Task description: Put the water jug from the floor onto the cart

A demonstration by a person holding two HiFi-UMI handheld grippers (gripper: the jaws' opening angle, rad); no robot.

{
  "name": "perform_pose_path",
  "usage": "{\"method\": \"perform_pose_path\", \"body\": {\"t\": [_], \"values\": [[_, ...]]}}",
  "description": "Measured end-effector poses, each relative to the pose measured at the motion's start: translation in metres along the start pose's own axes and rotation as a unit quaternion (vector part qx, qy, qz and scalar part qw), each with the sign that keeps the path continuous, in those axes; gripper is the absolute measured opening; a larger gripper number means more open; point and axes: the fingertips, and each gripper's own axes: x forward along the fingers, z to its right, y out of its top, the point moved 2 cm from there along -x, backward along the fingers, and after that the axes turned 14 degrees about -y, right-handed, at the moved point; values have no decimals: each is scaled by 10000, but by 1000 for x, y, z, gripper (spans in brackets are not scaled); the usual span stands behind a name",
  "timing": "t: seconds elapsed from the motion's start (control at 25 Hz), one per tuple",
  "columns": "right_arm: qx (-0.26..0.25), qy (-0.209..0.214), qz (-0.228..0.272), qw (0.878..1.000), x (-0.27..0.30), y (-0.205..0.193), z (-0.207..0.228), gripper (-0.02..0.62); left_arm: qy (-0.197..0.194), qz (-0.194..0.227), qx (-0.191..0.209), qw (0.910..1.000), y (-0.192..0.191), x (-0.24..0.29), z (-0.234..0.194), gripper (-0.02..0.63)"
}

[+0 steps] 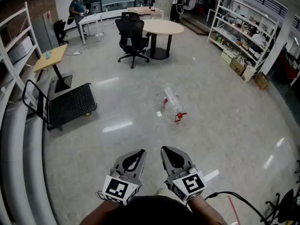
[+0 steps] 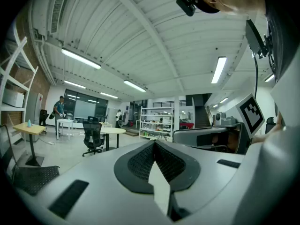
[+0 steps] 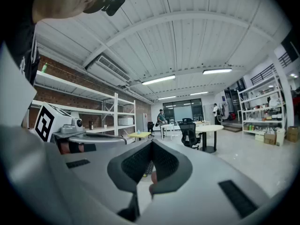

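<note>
- My left gripper (image 1: 139, 153) and right gripper (image 1: 167, 151) are built alike: pale grey shells that taper to rounded tips, each with a dark rounded-triangle patch on top.
- Each has a marker cube at its rear, left (image 1: 117, 189) and right (image 1: 190, 184), with white faces printed with black square patterns.
- The black pads (image 2: 138, 162) lining the jaws have a fine dotted texture.
- A thin black cable (image 1: 234, 195) loops out beside the right unit.
- A dark top (image 1: 150, 212) covers the torso.
- A small black head camera (image 2: 186, 3) is worn.
</note>
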Motion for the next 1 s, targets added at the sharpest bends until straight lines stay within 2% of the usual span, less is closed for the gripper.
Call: {"method": "perform_pose_path", "body": {"t": [0.12,0.48,0.68,0.84,1.0], "values": [[95,-49,-190,9998,-2,-4,-2,3,-12,-1,26,10000,-1,-1,1,5],[143,-93,-220,9996,-4,-3,1,3,-83,-51,20,10000,0,4,4,5],[294,61,-40,9995,-3,-1,1,3,-155,-99,16,9998,-2,10,5,5],[159,61,134,9998,-4,1,4,4,-227,-154,58,9996,-4,17,10,5],[191,-13,104,9998,-7,0,13,4,-300,-180,58,9994,-5,29,15,5]]}}
